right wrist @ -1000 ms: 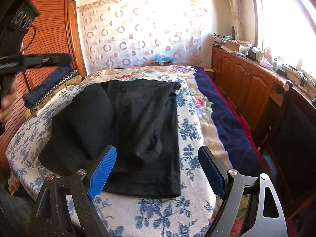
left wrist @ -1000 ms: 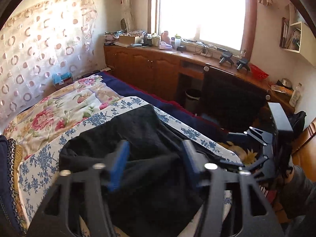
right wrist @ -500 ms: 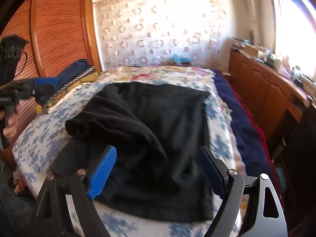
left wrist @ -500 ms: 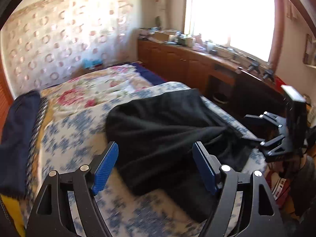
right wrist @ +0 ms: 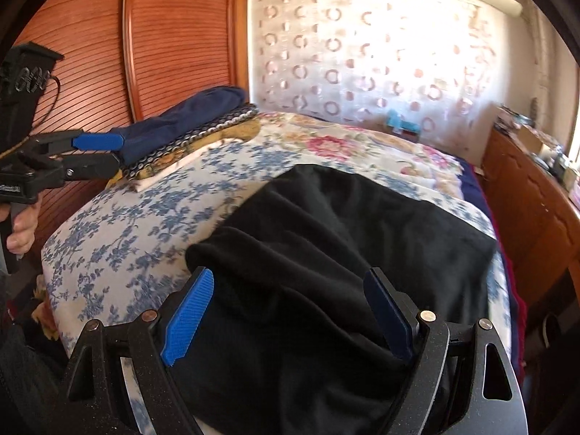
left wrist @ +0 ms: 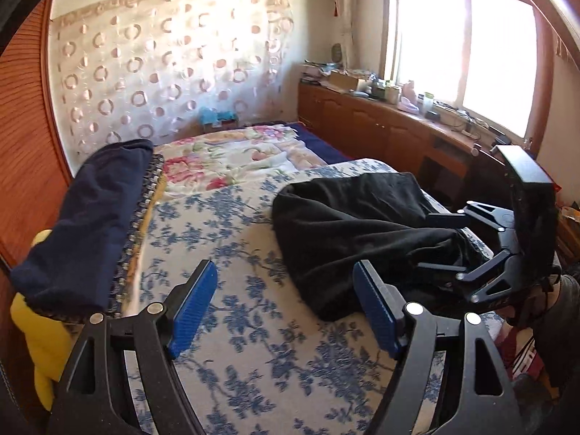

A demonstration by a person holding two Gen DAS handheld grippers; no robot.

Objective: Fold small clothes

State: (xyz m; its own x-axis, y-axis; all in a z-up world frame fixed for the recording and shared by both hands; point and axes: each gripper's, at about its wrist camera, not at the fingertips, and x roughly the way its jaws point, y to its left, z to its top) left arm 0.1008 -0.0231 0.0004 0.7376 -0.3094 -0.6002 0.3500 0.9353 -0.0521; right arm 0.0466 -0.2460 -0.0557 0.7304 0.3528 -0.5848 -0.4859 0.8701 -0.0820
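A black garment (left wrist: 355, 224) lies partly folded and bunched on the blue-flowered sheet (left wrist: 232, 224) of the bed; it fills the middle of the right wrist view (right wrist: 326, 253). My left gripper (left wrist: 286, 301) is open and empty above the bare sheet, left of the garment. My right gripper (right wrist: 286, 308) is open, low over the garment's near edge, with cloth between its jaws but not pinched. It shows at the right of the left wrist view (left wrist: 431, 239). The left gripper shows at the left edge of the right wrist view (right wrist: 98, 152).
A stack of folded clothes, navy on top (left wrist: 83, 217), lies at the bed's left side (right wrist: 188, 123) by a wooden sliding door (right wrist: 163, 36). A floral quilt (left wrist: 235, 159) covers the far bed. A wooden cabinet (left wrist: 380, 130) runs under the window on the right.
My left gripper opened, let go of the black garment and drew back left over the bare sheet. The garment's left part now lies folded over to the right. The right gripper moved closer over it.
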